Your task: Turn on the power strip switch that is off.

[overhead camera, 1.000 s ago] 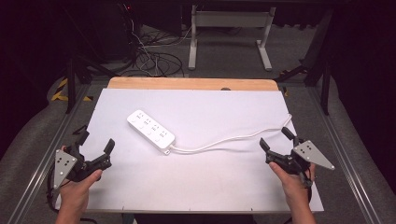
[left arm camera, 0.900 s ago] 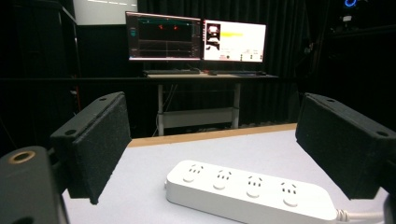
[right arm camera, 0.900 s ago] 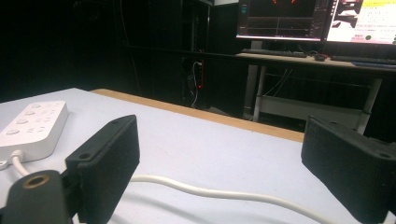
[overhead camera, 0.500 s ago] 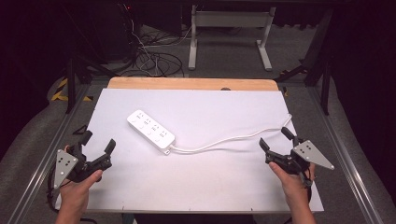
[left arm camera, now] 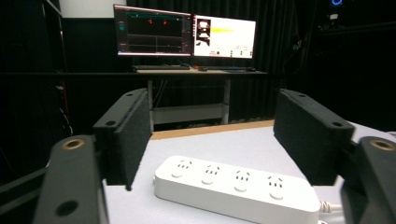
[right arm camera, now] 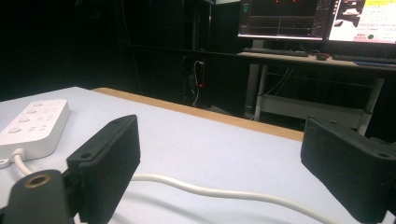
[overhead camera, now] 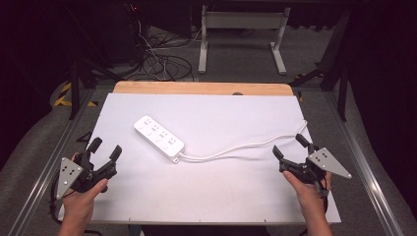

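A white power strip (overhead camera: 158, 137) lies slantwise on the white table top (overhead camera: 206, 191), left of the middle; the left gripper view has the power strip (left arm camera: 236, 187) ahead of the jaws. Its white cable (overhead camera: 241, 146) curves right toward the table's right edge. My left gripper (overhead camera: 104, 150) rests at the table's front left, open and holding nothing, a short way from the strip. At the front right my right gripper (overhead camera: 289, 146) stands open too, with the cable (right arm camera: 219, 191) running across just in front of its jaws.
A wooden strip (overhead camera: 201, 88) borders the table's far edge. Beyond it a desk (left arm camera: 196, 72) carries two lit monitors (left arm camera: 184, 36). Loose cables (overhead camera: 157, 61) lie on the dark floor behind the table. Metal rails (overhead camera: 361, 162) run along both sides.
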A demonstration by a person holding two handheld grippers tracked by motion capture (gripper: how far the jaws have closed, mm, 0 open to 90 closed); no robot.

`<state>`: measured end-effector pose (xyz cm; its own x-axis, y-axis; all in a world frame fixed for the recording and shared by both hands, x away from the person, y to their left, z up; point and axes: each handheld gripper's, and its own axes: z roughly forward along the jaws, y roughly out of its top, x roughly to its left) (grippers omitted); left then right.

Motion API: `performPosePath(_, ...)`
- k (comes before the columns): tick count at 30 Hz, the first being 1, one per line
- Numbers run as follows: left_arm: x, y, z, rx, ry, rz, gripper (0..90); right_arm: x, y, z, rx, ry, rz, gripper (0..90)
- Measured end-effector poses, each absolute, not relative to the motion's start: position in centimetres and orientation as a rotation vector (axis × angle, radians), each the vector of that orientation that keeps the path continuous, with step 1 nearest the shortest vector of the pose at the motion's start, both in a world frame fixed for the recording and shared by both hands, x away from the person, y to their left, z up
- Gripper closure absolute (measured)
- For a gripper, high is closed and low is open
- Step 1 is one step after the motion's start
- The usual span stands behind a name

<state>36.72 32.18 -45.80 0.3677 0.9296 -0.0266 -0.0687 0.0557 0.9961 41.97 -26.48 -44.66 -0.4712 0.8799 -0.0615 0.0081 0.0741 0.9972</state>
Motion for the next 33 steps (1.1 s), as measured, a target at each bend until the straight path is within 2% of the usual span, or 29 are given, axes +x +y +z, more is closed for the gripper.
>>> performPosePath(5, 36.67, 32.32, -45.67, 1.299, 0.908, 0.871, 46.8, 41.97, -26.45, -44.67, 0.9, 1.615, 1.5, 13.6)
performPosePath(8, 36.66, 32.4, -45.56, 1.317, 0.928, 0.79, 53.3, 41.98, -26.45, -44.68, 0.9, 1.616, 1.506, 13.8)
performPosePath(14, 36.53, 32.58, -45.37, 1.312, 0.93, 0.784, 66.4, 41.98, -26.46, -44.69, 0.899, 1.618, 1.506, 14.2)
performPosePath(30, 36.51, 32.73, -45.25, 1.313, 0.963, 0.855, 77.3, 41.97, -26.5, -44.68, 0.901, 1.62, 1.504, 14.4)
performPosePath(33, 36.4, 32.89, -45.13, 1.3, 0.989, 0.884, 84.3, 41.96, -26.5, -44.66, 0.898, 1.62, 1.504, 14.5)
